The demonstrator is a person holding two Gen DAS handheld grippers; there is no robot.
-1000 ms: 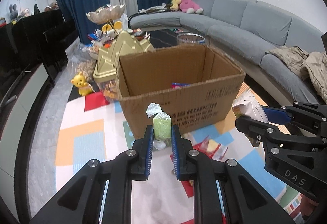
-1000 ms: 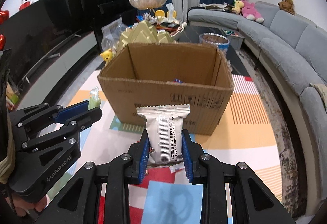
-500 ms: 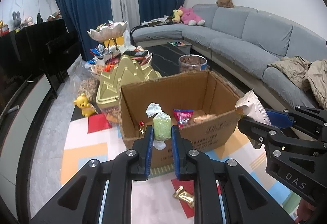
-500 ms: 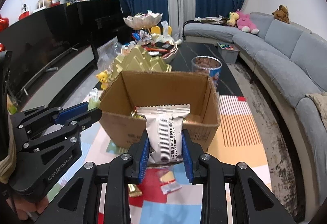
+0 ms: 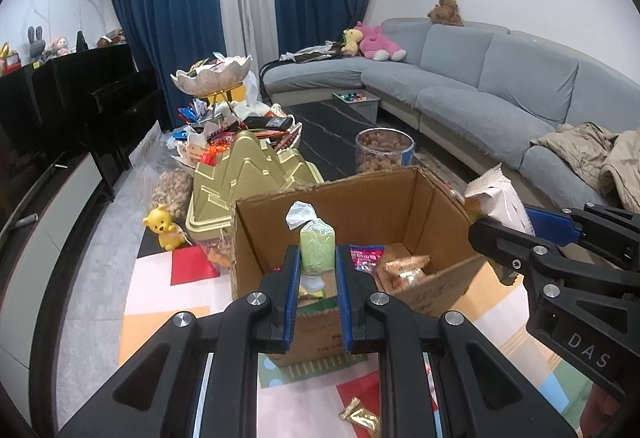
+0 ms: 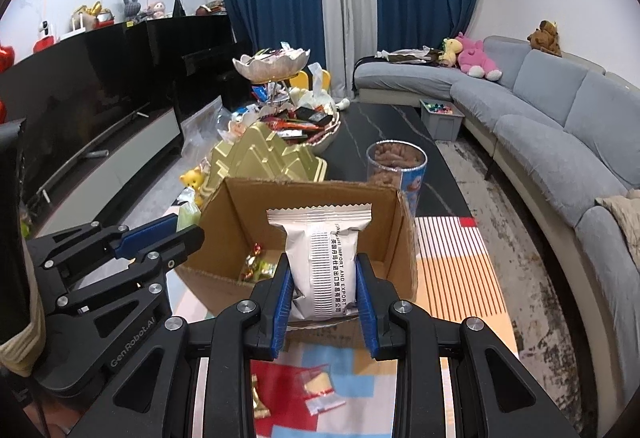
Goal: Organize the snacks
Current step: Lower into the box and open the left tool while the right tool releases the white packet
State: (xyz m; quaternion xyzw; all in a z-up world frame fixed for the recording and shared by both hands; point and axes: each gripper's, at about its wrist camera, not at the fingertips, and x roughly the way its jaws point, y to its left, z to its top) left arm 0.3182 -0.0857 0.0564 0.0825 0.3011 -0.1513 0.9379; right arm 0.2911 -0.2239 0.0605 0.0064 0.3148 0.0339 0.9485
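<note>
A: Which step are we watching?

B: The carry-to-box step, I'd judge. The left hand-held gripper (image 5: 317, 270) is clamping a small green snack bag (image 5: 317, 249), and the right hand-held gripper (image 6: 322, 292) is squeezing a white snack packet (image 6: 322, 266) upright between its blue pads. Both are hovering at the near rim of the cardboard box (image 5: 362, 204), which is sitting on the patterned floor mat (image 5: 160, 302).

A: And the box?

B: It is already holding some wrapped snacks (image 5: 402, 268) (toward 3 o'clock of the green bag in the left view).

A: What is the next move calling for?

B: Probably pushing each load forward past the rim toward 12 o'clock, then spreading the fingers. Loose candies (image 6: 318, 388) are lying on the mat at 6 o'clock, so more pickups seem to be waiting.
</note>
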